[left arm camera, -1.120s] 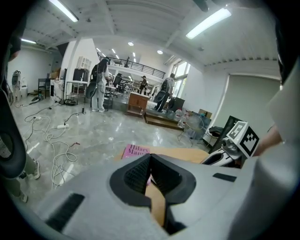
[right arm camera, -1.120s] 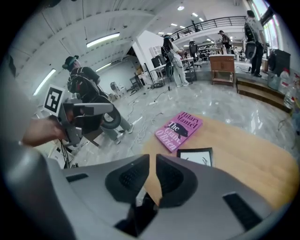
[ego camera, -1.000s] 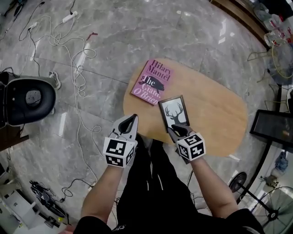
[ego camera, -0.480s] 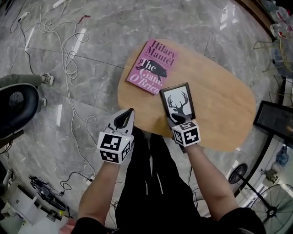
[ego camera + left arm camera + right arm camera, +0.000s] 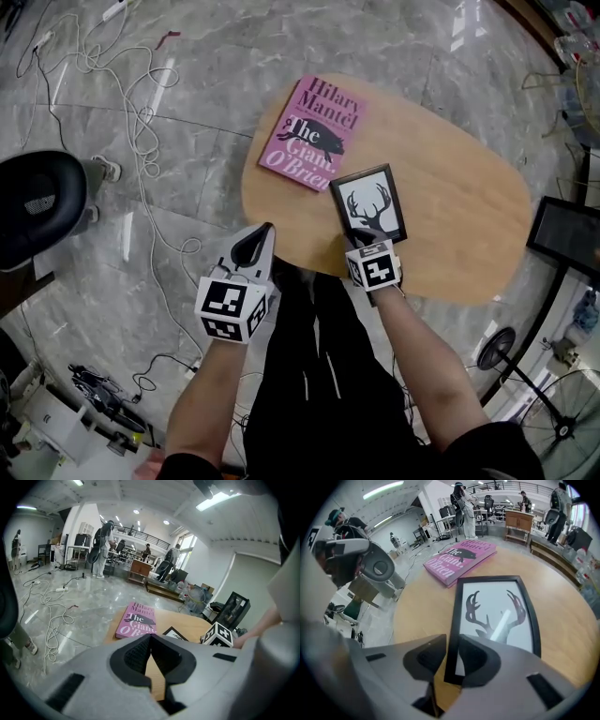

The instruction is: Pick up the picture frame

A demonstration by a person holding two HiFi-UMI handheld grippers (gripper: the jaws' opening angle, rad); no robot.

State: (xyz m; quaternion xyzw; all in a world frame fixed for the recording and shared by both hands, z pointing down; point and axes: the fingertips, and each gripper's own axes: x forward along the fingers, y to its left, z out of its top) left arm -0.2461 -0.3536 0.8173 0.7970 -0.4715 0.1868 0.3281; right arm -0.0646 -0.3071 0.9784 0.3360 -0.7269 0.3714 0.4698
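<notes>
Oval wooden table (image 5: 450,216), rectangular picture frame (image 5: 368,204)

You're getting bright, even ceiling light; glare is streaking the floor (image 5: 167,73) at eleven o'clock, and edges are bending.

The counter (image 5: 450,216) is light wood with a fine grain and a smooth satin finish. The picture frame (image 5: 368,204) has a smooth black border around a glossy pane that reflects a streak of light. The book (image 5: 314,133) has a pink paper cover with a slight sheen. The floor (image 5: 187,112) is grey veined stone, polished to a gloss. The left gripper (image 5: 150,638) has a matt grey plastic shell, and its jaws carry black ribbed pads (image 5: 135,656).
</notes>
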